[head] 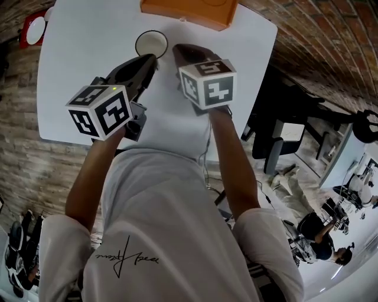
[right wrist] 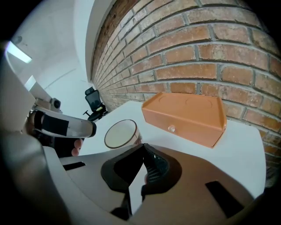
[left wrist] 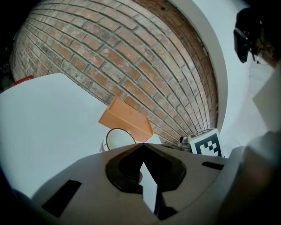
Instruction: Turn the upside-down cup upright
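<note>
The cup [head: 151,42] is standing on the white table [head: 71,76], near the orange box [head: 189,9], which the head view's top edge is cutting off. Both grippers are hovering with jaws pressed together on nothing. The left gripper [head: 152,59] is sitting at the cup's near edge, though contact is unclear, and the right gripper [head: 177,49] is just beside it. In both gripper views the gripper bodies are hiding the cup's lower part. I cannot tell whether its dark-rimmed round face is mouth or base.
</note>
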`<state>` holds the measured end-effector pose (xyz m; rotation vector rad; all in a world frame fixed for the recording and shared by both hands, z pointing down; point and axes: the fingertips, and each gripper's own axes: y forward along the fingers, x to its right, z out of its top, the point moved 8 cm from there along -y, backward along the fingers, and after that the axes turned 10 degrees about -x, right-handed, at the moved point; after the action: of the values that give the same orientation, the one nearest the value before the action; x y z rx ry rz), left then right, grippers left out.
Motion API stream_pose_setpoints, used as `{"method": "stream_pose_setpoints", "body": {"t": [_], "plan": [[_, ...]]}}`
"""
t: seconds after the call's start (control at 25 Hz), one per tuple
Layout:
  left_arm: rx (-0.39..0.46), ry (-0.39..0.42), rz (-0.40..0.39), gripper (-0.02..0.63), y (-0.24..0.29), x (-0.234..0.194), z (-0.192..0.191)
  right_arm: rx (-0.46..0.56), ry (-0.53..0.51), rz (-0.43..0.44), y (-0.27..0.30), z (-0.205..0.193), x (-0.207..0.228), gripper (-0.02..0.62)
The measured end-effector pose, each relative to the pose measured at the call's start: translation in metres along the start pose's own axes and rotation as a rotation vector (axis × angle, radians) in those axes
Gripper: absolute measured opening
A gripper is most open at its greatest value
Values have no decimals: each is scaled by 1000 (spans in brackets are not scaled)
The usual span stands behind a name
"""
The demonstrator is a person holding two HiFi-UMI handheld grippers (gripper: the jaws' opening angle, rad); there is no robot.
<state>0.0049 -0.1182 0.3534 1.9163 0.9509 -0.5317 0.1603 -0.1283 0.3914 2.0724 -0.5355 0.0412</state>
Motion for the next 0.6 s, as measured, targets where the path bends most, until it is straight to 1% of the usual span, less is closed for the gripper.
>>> {"method": "stream_pose_setpoints", "body": {"t": [0.28, 0.6], "plan": [[10, 34, 19, 8, -12, 15, 0, 7, -39, 31, -25, 0, -8, 20], [18, 80, 8, 6, -28, 35, -11, 46, -27, 97, -54, -4, -22, 20]]}}
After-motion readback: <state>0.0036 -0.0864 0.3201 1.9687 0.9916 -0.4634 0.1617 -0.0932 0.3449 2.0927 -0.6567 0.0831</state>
